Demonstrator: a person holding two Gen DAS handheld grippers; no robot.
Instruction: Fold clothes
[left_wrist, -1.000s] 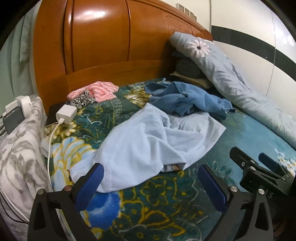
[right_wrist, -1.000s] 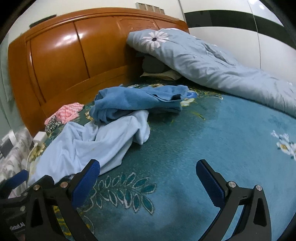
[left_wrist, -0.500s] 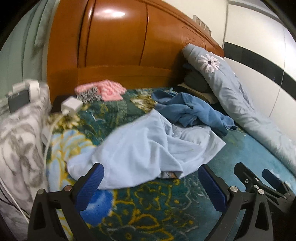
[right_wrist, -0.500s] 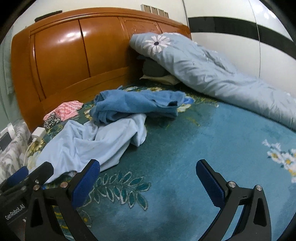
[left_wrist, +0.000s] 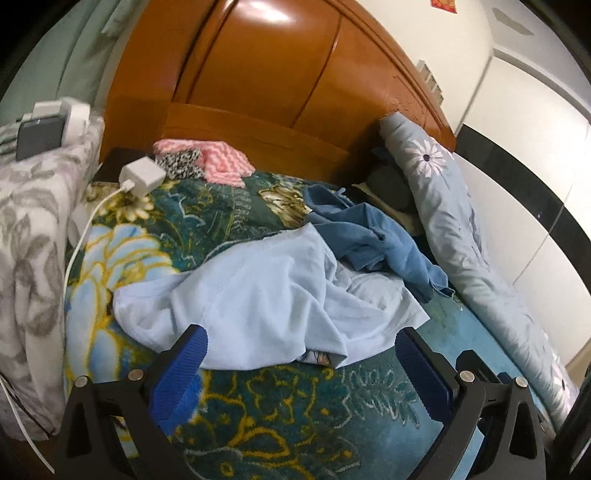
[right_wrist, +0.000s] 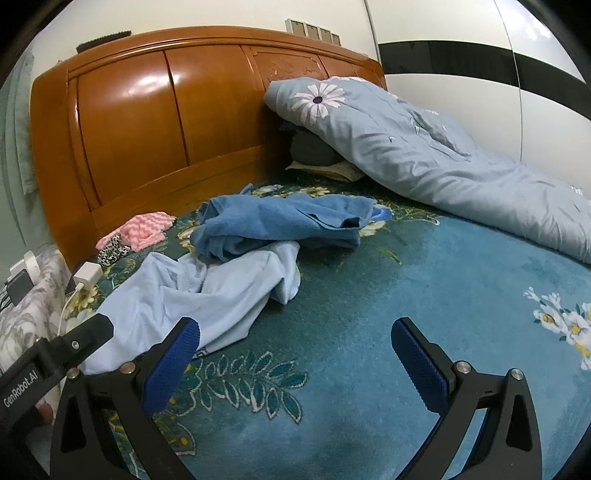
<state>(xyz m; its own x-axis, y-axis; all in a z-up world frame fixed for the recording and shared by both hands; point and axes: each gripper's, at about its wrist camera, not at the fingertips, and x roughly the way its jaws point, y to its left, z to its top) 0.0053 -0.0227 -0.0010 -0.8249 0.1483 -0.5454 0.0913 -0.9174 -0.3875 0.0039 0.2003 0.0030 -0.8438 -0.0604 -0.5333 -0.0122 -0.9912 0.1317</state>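
On teal floral bedspread (right_wrist: 424, 280), pale blue garment (left_wrist: 266, 299), wooden headboard (right_wrist: 147, 122) behind, both tongs apart, empty.

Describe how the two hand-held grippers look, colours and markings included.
Both look alike: the left hand-held gripper and right hand-held gripper have black angular frames with silver screws and two fingers faced with ribbed blue pads. The left one's body reads "GenRobot.AI" in white.

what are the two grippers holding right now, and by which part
Nothing is held. The left gripper and right gripper both have jaws wide open, with nothing between them. The light blue shirt lies loose on the bed.
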